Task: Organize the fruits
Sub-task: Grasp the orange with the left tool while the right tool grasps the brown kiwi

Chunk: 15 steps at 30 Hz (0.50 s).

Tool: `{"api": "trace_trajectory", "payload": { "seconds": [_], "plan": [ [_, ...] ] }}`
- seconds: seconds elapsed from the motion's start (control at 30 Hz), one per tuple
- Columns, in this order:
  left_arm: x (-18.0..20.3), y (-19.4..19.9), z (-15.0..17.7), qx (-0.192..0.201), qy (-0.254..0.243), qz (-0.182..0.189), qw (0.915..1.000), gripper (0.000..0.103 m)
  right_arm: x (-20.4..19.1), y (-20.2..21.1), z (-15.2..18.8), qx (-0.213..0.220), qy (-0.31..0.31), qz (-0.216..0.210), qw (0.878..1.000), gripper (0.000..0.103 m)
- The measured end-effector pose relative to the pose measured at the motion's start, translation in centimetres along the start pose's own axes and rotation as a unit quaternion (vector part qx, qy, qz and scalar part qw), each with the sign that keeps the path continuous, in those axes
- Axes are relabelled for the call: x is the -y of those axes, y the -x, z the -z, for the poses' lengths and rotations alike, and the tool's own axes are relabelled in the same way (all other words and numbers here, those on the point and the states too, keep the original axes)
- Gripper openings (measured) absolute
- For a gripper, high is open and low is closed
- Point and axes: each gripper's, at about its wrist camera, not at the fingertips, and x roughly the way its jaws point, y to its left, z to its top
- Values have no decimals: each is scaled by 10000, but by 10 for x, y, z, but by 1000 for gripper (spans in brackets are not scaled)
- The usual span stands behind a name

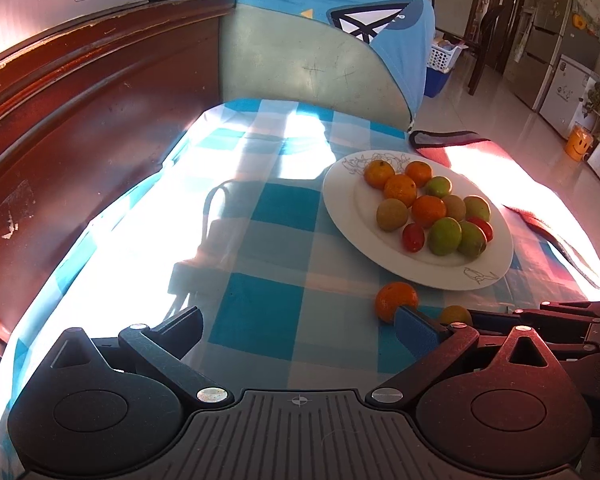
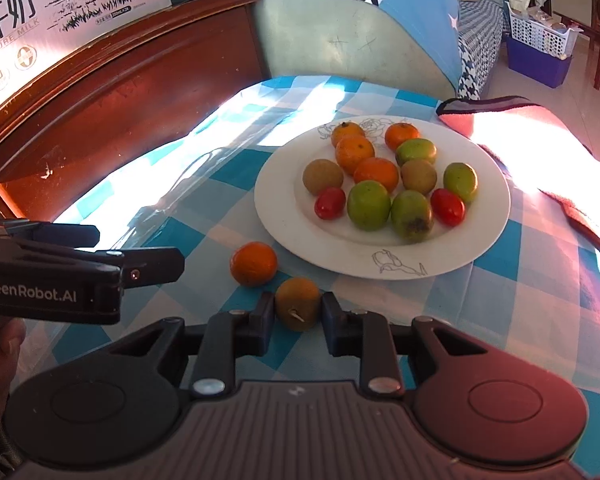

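Note:
A white plate (image 2: 488, 232) (image 1: 340, 200) on the blue checked cloth holds several fruits: oranges, green ones, brown ones and two red tomatoes. Two fruits lie on the cloth in front of the plate: a loose orange (image 2: 254, 263) (image 1: 396, 300) and a brown fruit (image 2: 298, 308) (image 1: 455, 314). My right gripper (image 2: 298, 314) is shut on the brown fruit, both pads pressing its sides. My left gripper (image 1: 300, 322) hangs open over bare cloth left of the orange, nothing between its fingers; it also shows in the right wrist view as the left gripper (image 2: 140, 256).
A dark wooden bed frame (image 1: 80, 120) curves along the left with a milk carton (image 2: 60, 8) on top. A padded chair back with blue fabric (image 1: 320, 60) stands behind the table. A pink towel (image 2: 540, 140) lies right of the plate.

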Motion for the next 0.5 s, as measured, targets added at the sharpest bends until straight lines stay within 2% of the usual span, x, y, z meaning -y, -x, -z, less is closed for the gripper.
{"api": "trace_trajectory", "payload": {
  "seconds": [0.27, 0.43, 0.5],
  "plan": [
    [34, -12, -1, 149, -489, 275, 9983, 100, 29, 19, 7, -143, -543, 203, 9982, 25],
    [44, -19, -2, 184, -643, 397, 9970, 91, 32, 21, 7, -158, -615, 301, 9975, 25],
    [47, -23, -2, 126, -688, 405, 9967, 81, 32, 21, 7, -163, -624, 299, 9975, 25]
  ]
}}
